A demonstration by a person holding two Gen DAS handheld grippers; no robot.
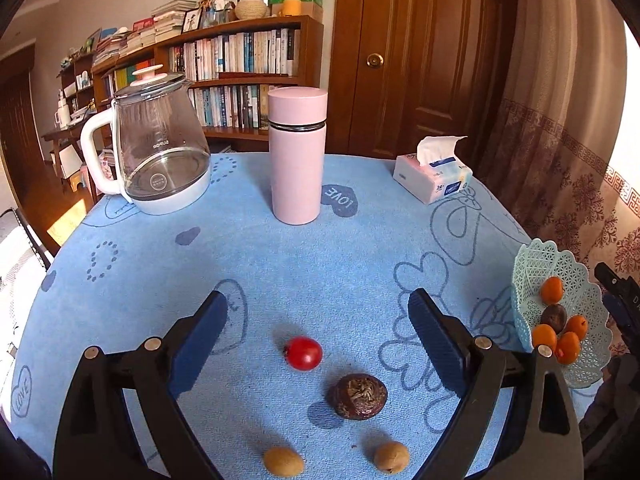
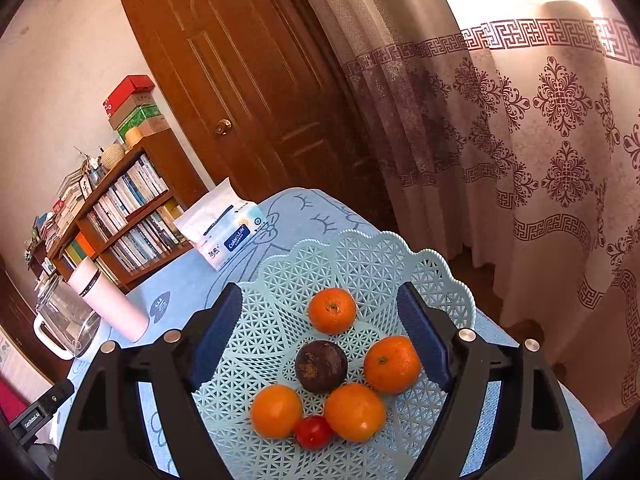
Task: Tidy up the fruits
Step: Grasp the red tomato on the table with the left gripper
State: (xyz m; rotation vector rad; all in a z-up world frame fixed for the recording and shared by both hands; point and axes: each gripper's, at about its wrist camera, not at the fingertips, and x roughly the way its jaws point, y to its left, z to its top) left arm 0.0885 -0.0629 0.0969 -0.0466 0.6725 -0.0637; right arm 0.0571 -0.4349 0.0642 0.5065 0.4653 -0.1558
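1. Fruits were split between two places: some lay loose on the blue tablecloth (image 1: 280, 264), the rest sat in the pale blue lattice basket (image 2: 360, 256).
2. On the cloth, a small red tomato (image 1: 303, 353) lay near a dark brown passion fruit (image 1: 357, 396), with two tan longans (image 1: 283, 461) (image 1: 391, 457) nearer the camera.
3. The left gripper (image 1: 318, 312) hovered above these, its jaws wide apart and holding nothing.
4. In the basket lay four oranges (image 2: 332, 310) (image 2: 392, 364) (image 2: 354, 412) (image 2: 276, 411), a dark passion fruit (image 2: 321, 366) in the middle, and a red tomato (image 2: 314, 432) at the near edge.
5. The right gripper (image 2: 322, 328) was over the basket, jaws spread, gripping nothing.
6. Farther back on the table stood a glass kettle (image 1: 156, 152), a pink flask (image 1: 297, 156) and a tissue pack (image 1: 434, 176).
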